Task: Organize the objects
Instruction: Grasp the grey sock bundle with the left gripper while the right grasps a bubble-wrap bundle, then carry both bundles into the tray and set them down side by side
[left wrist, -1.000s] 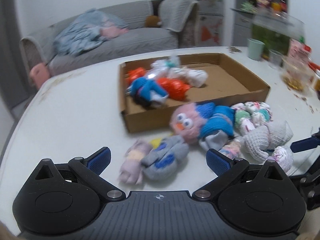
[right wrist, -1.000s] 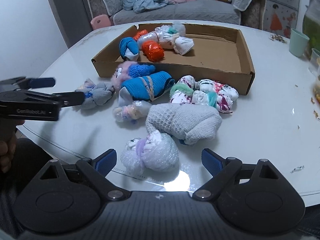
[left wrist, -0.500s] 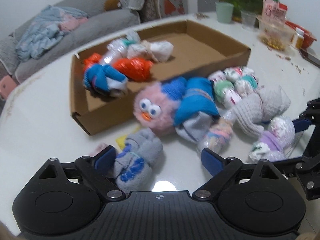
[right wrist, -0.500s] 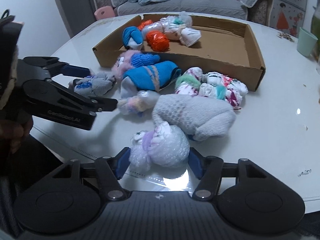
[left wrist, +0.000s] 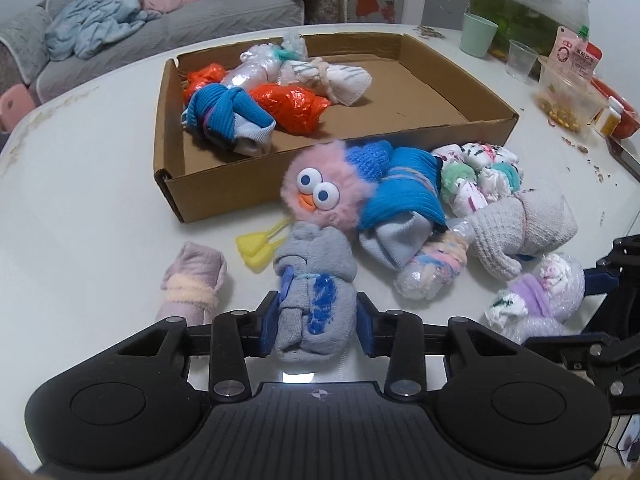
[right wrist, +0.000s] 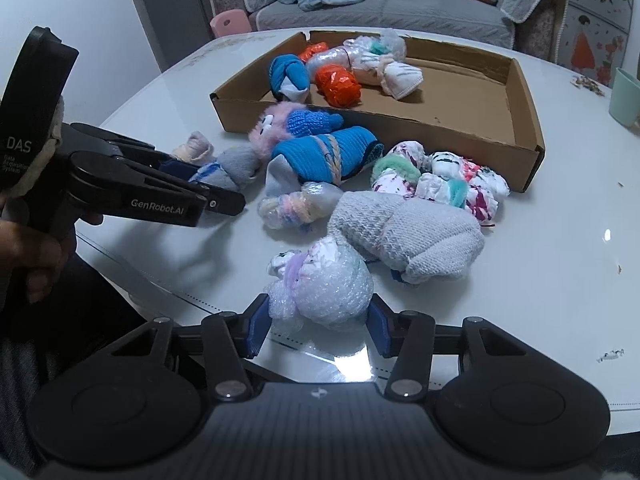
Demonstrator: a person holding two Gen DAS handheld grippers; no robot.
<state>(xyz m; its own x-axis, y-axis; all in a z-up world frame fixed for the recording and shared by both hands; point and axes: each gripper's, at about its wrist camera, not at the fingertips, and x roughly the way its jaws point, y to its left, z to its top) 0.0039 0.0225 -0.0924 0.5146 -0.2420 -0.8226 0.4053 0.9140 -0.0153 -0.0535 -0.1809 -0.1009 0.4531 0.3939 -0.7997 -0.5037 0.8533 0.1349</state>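
socks and small soft bundles are lying in a loose heap on the white table [left wrist: 80,208], just in front of the cardboard tray [left wrist: 472,128], which is already holding a few rolled pieces at its left end. both hands are working the grasping step at once. the left gripper [left wrist: 316,322] has just been closing, and its blue pads are now pressing on the sides of the grey sock roll with blue marks [left wrist: 316,300], which is resting on the table just below the pink fuzzy toy [left wrist: 324,192]. the right gripper [right wrist: 316,324] has also just been closing, and it is clamping the bubble-wrapped bundle [right wrist: 324,284] at the near edge of the heap, beside the grey knitted sock [right wrist: 404,236]. neither bundle looks lifted yet. the next move is calling for a straight lift clear of the neighbours, since the grey roll is touching the toy, then a carry over the tray's front wall to the bare cardboard floor on the right. both bundles are soft, so they may be slipping or sagging if the grip is loosening.
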